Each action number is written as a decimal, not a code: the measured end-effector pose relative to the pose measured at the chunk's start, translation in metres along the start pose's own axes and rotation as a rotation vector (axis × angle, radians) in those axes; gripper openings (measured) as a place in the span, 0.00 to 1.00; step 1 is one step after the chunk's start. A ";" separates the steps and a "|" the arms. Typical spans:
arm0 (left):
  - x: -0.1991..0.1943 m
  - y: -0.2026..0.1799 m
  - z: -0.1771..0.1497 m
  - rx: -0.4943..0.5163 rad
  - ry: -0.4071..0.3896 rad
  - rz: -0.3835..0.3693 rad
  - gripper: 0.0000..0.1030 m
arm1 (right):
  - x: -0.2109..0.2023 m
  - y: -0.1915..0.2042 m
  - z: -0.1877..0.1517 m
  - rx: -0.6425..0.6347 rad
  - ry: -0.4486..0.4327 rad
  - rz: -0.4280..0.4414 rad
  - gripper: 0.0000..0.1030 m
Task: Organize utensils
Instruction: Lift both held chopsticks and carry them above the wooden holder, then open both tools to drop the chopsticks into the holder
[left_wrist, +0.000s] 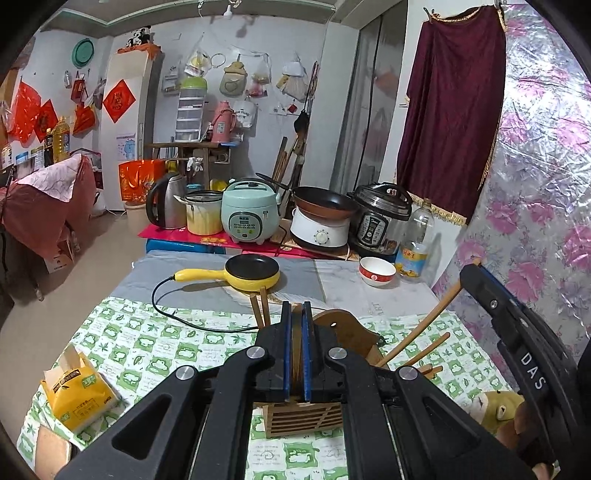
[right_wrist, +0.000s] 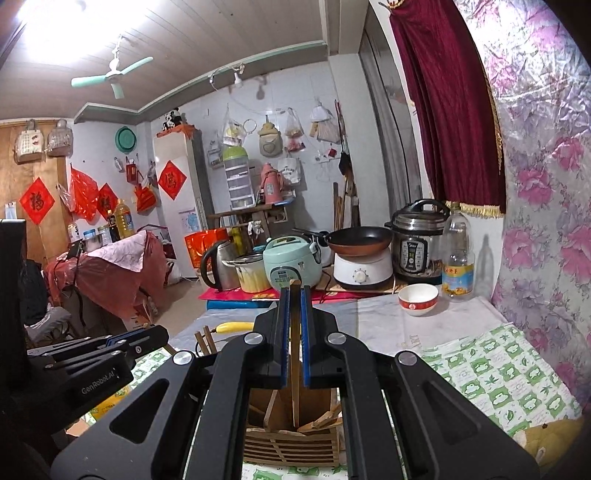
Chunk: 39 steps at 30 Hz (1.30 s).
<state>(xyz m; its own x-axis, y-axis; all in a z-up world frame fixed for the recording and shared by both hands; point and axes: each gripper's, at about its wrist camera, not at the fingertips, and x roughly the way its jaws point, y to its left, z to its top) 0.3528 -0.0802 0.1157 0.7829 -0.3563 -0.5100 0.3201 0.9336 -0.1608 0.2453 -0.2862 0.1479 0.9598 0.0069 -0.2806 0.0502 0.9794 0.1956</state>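
Note:
A slatted wooden utensil holder (left_wrist: 303, 417) stands on the green-checked cloth, also in the right wrist view (right_wrist: 291, 446). Wooden chopsticks (left_wrist: 258, 306), a wooden spatula (left_wrist: 343, 328) and more sticks (left_wrist: 417, 332) rise from it. My left gripper (left_wrist: 296, 306) is shut on a thin wooden utensil handle (left_wrist: 296, 354) directly above the holder. My right gripper (right_wrist: 294, 291) is shut on a flat wooden stick (right_wrist: 294, 354) whose lower end sits inside the holder. The right gripper also shows at the right of the left wrist view (left_wrist: 517, 332).
A yellow electric frying pan (left_wrist: 253, 271) with a black cord, a red-and-white bowl (left_wrist: 376, 271) and an oil bottle (left_wrist: 415, 243) sit farther back. A yellow tissue pack (left_wrist: 77, 395) lies at the left. Cookers and a kettle line the back. A floral wall (left_wrist: 546, 221) is at the right.

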 end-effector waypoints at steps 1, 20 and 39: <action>0.000 0.000 0.000 0.001 0.000 0.001 0.05 | 0.001 0.000 0.000 0.002 0.005 0.002 0.06; 0.026 0.015 -0.001 -0.040 0.071 0.006 0.05 | 0.032 -0.006 -0.011 -0.007 0.139 -0.021 0.07; 0.072 0.005 -0.024 0.002 0.208 0.020 0.06 | 0.071 -0.001 -0.032 -0.071 0.349 -0.028 0.09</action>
<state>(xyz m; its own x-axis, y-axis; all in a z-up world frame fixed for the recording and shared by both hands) 0.3982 -0.1000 0.0577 0.6620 -0.3219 -0.6769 0.3064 0.9404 -0.1476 0.3040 -0.2806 0.0976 0.8054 0.0362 -0.5916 0.0440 0.9917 0.1205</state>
